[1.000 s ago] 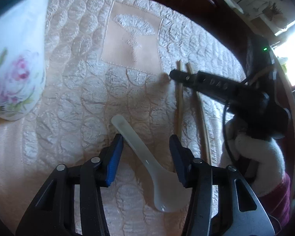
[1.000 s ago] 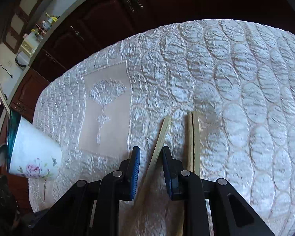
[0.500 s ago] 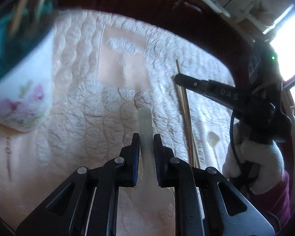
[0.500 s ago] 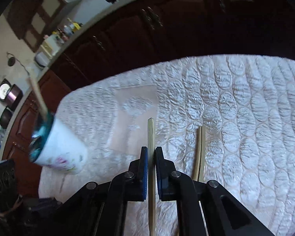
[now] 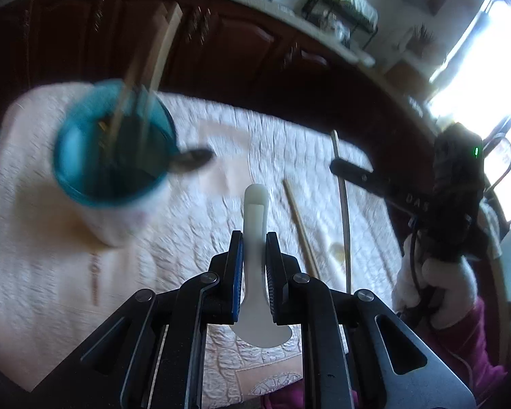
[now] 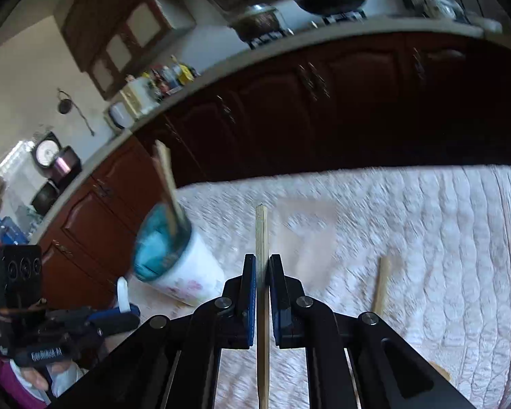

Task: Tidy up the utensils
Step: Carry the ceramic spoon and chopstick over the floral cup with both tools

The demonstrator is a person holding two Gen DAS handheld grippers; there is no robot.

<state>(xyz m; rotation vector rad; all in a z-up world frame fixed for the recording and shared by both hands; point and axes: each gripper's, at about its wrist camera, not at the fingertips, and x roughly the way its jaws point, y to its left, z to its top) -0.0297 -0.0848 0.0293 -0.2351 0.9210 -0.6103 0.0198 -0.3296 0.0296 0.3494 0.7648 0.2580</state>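
My left gripper (image 5: 254, 262) has its fingers (image 5: 236, 272) closed on the handle of a white ceramic soup spoon (image 5: 255, 211), handle pointing forward, bowl hanging behind the pads. My right gripper (image 6: 262, 293) is clamped on a single bamboo chopstick (image 6: 261, 231), gripped part-way along with the tip projecting ahead. Both items are clear of the quilted cloth on the worktop (image 5: 194, 238).

The destination, in my judgement, is the floral cup with the teal interior (image 5: 112, 156), standing to the left on the cloth. It already holds upright chopsticks (image 5: 160, 51) and a dark-bowled spoon (image 5: 190, 160) leaning over its rim. Two more chopsticks (image 5: 301, 225) lie loose on the cloth near the right gripper.

Recommendations for the step in hand:
- Deliver one item at a time; both grippers converging on one narrow mouth invites a collision
- Tip each item towards vertical above the opening before lowering, entering on the side away from the standing chopsticks
- Lower the spoon gently; ceramic against ceramic may chip, and the cup looks light enough to tip if nudged at the rim
- Release only when the lower end is well inside

Motion blur prevents confirming the cup's exact contents
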